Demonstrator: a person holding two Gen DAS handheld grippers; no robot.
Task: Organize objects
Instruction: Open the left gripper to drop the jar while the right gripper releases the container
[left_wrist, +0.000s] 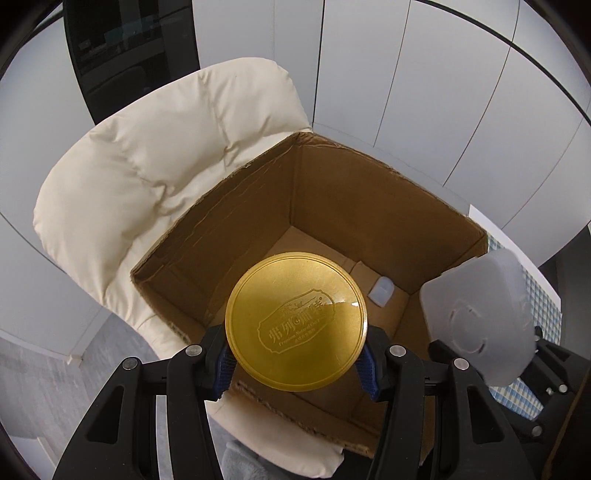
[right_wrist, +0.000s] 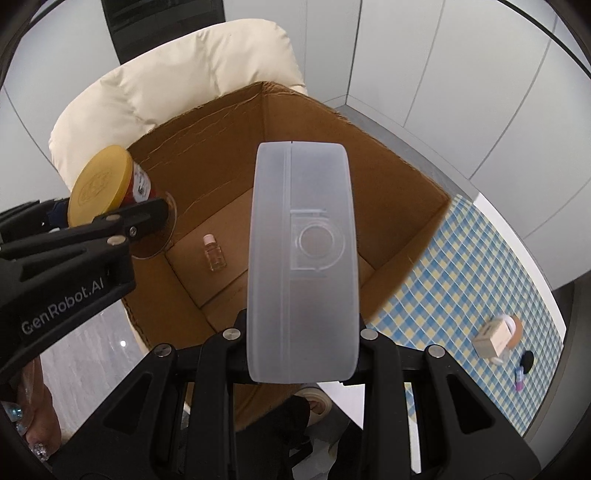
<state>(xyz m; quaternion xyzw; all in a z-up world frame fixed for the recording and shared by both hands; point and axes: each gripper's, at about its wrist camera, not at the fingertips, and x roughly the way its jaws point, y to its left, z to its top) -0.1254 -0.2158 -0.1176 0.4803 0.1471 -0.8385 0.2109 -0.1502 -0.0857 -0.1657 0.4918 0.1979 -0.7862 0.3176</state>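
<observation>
My left gripper (left_wrist: 295, 360) is shut on a round can with a gold lid (left_wrist: 295, 319); its blue pads (left_wrist: 223, 363) press the can's sides. The can hangs over an open cardboard box (left_wrist: 236, 206). In the right wrist view the same can (right_wrist: 101, 184) shows a red label and sits over the box's left rim. My right gripper (right_wrist: 303, 347) is shut on a frosted translucent plastic case (right_wrist: 303, 258), held on edge above the box (right_wrist: 388, 177). In the left wrist view that case (left_wrist: 480, 317) is over the box's right rim. A small clear bottle (right_wrist: 213, 253) lies on the box floor.
The box rests on a cream padded chair (left_wrist: 147, 166) in front of white wall panels. To its right is a table with a blue-and-yellow checked cloth (right_wrist: 461, 266), carrying a small wooden block with a tape roll (right_wrist: 495, 338), a black object (right_wrist: 526, 358) and a pink item (right_wrist: 519, 380).
</observation>
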